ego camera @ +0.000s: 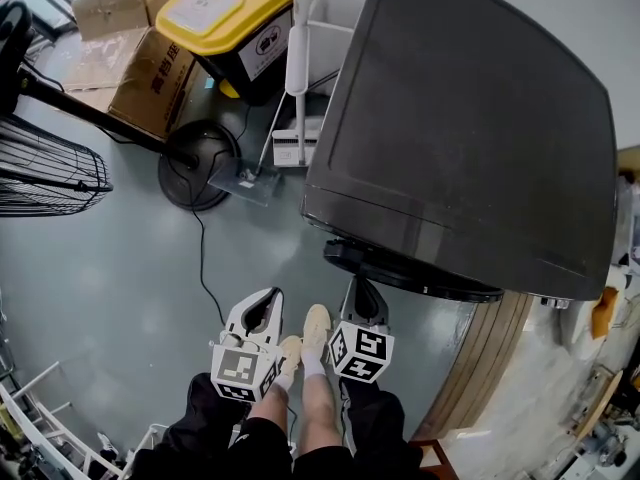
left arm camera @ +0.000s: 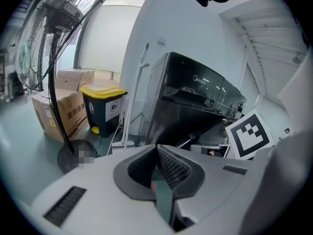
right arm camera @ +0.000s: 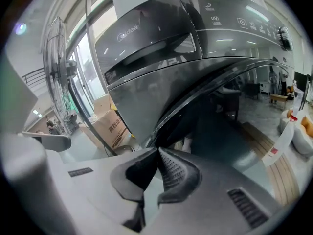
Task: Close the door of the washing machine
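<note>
The dark grey washing machine (ego camera: 470, 118) fills the upper right of the head view. Its round door (ego camera: 415, 273) juts slightly from the lower front; whether it is latched I cannot tell. My right gripper (ego camera: 362, 293) is shut with nothing in it, its tip right at the door's left edge. In the right gripper view the shut gripper (right arm camera: 157, 150) points at the door's curved rim (right arm camera: 215, 89), very close. My left gripper (ego camera: 264, 308) hangs to the left over the floor, shut and holding nothing. The left gripper view has that gripper (left arm camera: 156, 147) facing the machine (left arm camera: 195, 99) from farther off.
A fan's round base (ego camera: 198, 163) and cage (ego camera: 45, 183) stand at left, with a cable trailing over the floor. A yellow-lidded bin (ego camera: 235, 18), cardboard boxes (ego camera: 150, 73) and a white mop (ego camera: 297, 48) sit behind. Wooden boards (ego camera: 490, 358) lie at right. The person's feet (ego camera: 305, 343) are between the grippers.
</note>
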The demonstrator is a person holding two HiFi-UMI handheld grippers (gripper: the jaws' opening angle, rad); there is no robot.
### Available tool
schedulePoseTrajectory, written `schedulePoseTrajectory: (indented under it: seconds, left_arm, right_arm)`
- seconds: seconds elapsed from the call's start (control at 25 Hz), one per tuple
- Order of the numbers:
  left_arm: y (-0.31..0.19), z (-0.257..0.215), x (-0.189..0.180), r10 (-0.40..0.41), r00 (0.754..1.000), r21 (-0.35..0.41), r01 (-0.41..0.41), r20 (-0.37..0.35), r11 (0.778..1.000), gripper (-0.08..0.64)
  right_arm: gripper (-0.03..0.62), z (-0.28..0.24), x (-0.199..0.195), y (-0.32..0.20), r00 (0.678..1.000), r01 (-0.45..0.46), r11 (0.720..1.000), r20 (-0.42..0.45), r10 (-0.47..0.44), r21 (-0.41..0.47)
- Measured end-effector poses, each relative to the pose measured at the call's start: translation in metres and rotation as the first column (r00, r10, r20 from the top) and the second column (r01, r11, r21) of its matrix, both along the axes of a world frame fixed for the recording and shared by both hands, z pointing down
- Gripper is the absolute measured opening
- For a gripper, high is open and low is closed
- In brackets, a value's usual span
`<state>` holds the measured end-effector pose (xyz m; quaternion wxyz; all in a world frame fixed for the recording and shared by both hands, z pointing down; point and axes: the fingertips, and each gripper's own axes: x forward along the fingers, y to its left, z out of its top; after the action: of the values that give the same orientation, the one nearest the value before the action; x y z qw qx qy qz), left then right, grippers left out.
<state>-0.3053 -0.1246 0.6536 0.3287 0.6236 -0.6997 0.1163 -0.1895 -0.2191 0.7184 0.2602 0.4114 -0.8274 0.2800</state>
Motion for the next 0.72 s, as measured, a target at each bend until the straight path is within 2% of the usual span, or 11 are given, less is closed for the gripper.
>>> schedulePoseTrajectory:
  seconds: [0.4,0.72]
  left_arm:
    - [-0.009,0.007,-0.010,-0.008,1.000,-0.013,0.008,-0.005,1.000,0.028]
    - [-0.010,0.005,-0.006,-0.002,1.000,-0.012,0.002,-0.008,1.000,0.028]
  right_arm:
    - [0.017,0.000,-0.009,-0.017,0.999,0.023,0.999,0.029,-0.023,-0.026]
    - [0.017,-0.002,-0.008,-0.017,0.999,0.046,0.999,0.010,-0.046,0.005]
